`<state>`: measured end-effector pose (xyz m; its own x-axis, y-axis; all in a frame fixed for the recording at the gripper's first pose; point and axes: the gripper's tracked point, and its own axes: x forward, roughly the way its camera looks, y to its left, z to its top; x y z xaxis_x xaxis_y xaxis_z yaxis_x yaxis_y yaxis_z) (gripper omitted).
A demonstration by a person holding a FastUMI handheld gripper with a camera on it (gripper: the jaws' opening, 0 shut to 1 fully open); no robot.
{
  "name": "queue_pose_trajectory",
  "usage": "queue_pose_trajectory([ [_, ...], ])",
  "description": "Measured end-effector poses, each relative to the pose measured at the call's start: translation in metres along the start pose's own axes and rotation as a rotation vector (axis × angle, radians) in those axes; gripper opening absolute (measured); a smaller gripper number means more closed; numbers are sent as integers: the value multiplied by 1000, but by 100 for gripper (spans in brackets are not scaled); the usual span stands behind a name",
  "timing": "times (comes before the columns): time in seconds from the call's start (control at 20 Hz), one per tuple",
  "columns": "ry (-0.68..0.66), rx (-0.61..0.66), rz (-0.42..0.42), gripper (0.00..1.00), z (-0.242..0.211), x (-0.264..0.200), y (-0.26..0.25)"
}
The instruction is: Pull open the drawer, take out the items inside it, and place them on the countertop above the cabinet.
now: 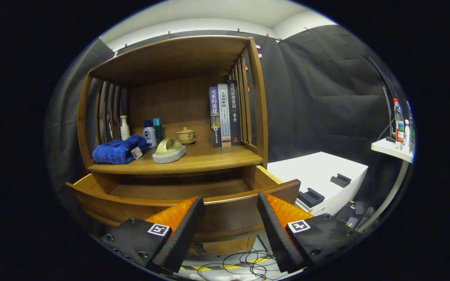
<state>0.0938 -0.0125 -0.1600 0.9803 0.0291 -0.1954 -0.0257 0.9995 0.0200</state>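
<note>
A wooden cabinet holds a drawer (225,212) that stands pulled open; the part of its inside floor that I see is bare. On the countertop (209,158) above it lie a blue folded cloth (119,150) and a green-handled scrubbing brush (169,150). My gripper (231,205) is open, its fingers spread in front of the drawer's front panel with nothing between them. The fingers sit just before and slightly above the panel's top edge.
Behind the cloth and brush stand a white bottle (124,127), two small bottles (152,132), a lidded tea cup (186,135) and three books (225,115). A white box (318,175) sits to the right of the cabinet. Cables (244,261) lie on the floor below.
</note>
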Motion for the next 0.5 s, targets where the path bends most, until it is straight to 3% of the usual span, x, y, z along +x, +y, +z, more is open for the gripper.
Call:
queue_pose_trajectory([
  [0.5,3,-1,3,94,7,42,9],
])
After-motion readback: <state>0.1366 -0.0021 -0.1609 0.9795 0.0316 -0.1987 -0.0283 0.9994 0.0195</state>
